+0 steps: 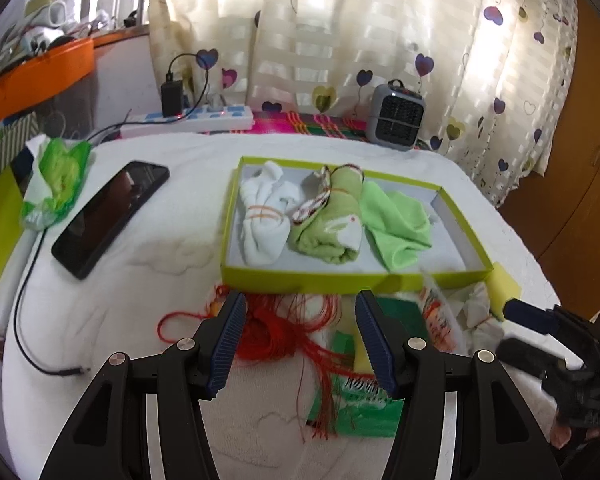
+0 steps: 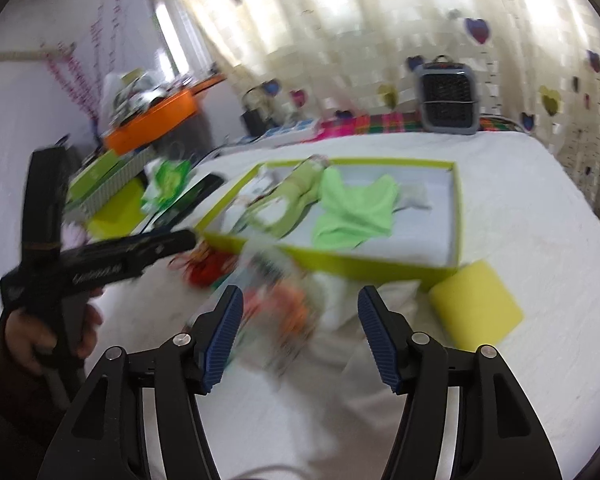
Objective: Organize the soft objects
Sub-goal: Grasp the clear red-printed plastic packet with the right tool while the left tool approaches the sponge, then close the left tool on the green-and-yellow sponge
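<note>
Both the left gripper (image 1: 300, 344) and right gripper (image 2: 300, 340) gape empty over the red thread bundle (image 1: 276, 332) at the bed's near edge; limp, light, tangly, so pinch its thick middle.

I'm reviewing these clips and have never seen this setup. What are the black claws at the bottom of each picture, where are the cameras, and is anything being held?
No robot here: a person holds a two-finger gripper in each hand, each carrying a wide-angle camera looking along its fingers. One picture is from the left gripper, the other from the right gripper. Both stand open, holding nothing. On the white cover lies a green-rimmed box with a white sock bundle, an olive rolled cloth and a light green cloth. In front of it lie red thread and a yellow sponge; a phone lies to the left.
</note>
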Demonstrator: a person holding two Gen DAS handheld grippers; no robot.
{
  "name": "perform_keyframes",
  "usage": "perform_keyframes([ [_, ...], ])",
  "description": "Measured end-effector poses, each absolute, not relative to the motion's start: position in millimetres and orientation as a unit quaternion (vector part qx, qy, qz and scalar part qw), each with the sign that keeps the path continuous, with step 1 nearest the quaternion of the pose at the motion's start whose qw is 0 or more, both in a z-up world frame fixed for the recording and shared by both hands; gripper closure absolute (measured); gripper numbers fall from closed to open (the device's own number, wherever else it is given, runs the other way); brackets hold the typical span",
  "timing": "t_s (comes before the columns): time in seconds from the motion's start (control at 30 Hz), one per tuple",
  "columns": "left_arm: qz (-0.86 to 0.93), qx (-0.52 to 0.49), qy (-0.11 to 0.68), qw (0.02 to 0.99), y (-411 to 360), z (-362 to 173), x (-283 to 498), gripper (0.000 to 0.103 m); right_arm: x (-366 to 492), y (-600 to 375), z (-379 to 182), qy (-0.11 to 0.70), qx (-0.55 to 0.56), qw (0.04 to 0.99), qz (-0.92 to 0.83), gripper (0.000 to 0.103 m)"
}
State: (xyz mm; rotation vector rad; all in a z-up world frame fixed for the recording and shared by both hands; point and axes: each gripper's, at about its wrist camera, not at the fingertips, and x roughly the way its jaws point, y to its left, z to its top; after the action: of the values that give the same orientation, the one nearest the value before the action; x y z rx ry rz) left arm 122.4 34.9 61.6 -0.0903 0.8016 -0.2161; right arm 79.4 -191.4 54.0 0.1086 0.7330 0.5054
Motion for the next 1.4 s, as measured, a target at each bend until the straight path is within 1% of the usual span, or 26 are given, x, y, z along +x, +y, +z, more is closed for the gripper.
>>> perform_keyframes([
  [0.2,-0.107,-0.051,0.395,0.911,39.5,55.5,116.5,0.046,60.2,-163.7,43.4,0.358,-0.018,0.898,0.256,0.040],
  [0.47,-0.113,-0.055,0.399,0.908,46.5,51.3,109.1,0.046,62.5,-139.5,27.2,0.370,-0.095,0.901,0.208,0.040],
  [0.63,-0.120,-0.058,0.401,0.906,49.7,48.4,110.8,0.046,67.3,-145.4,28.3,0.372,-0.077,0.903,0.199,0.041],
  [0.67,-0.121,-0.058,0.401,0.906,49.9,48.3,111.1,0.046,67.5,-146.4,29.5,0.371,-0.069,0.904,0.200,0.043],
  [0.7,-0.122,-0.060,0.401,0.906,50.8,48.1,111.4,0.046,68.4,-148.1,30.5,0.371,-0.064,0.904,0.202,0.048],
  [0.8,-0.126,-0.060,0.402,0.905,51.6,48.0,111.8,0.046,72.1,-147.6,31.7,0.373,-0.061,0.905,0.194,0.058],
  [0.87,-0.128,-0.059,0.403,0.904,51.6,48.2,112.1,0.046,75.8,-146.9,30.1,0.377,-0.057,0.904,0.191,0.063],
  [0.93,-0.131,-0.060,0.402,0.904,51.7,48.8,112.1,0.046,76.7,-146.5,28.9,0.378,-0.053,0.904,0.192,0.065],
  [1.0,-0.131,-0.060,0.403,0.904,51.5,49.0,111.8,0.046,78.8,-146.8,28.5,0.379,-0.048,0.904,0.194,0.078],
  [1.03,-0.133,-0.059,0.405,0.903,50.2,49.1,111.7,0.046,80.0,-147.9,28.3,0.381,-0.044,0.903,0.194,0.080],
  [1.1,-0.138,-0.054,0.406,0.902,46.8,49.0,111.4,0.046,81.5,-151.4,28.4,0.382,-0.034,0.903,0.195,0.089],
  [1.17,-0.142,-0.050,0.408,0.901,42.7,49.0,111.8,0.046,81.8,-157.5,28.1,0.382,-0.022,0.903,0.193,0.091],
  [1.4,-0.169,-0.044,0.414,0.893,25.5,50.1,111.9,0.046,77.0,-178.4,31.1,0.374,0.034,0.907,0.189,0.093],
])
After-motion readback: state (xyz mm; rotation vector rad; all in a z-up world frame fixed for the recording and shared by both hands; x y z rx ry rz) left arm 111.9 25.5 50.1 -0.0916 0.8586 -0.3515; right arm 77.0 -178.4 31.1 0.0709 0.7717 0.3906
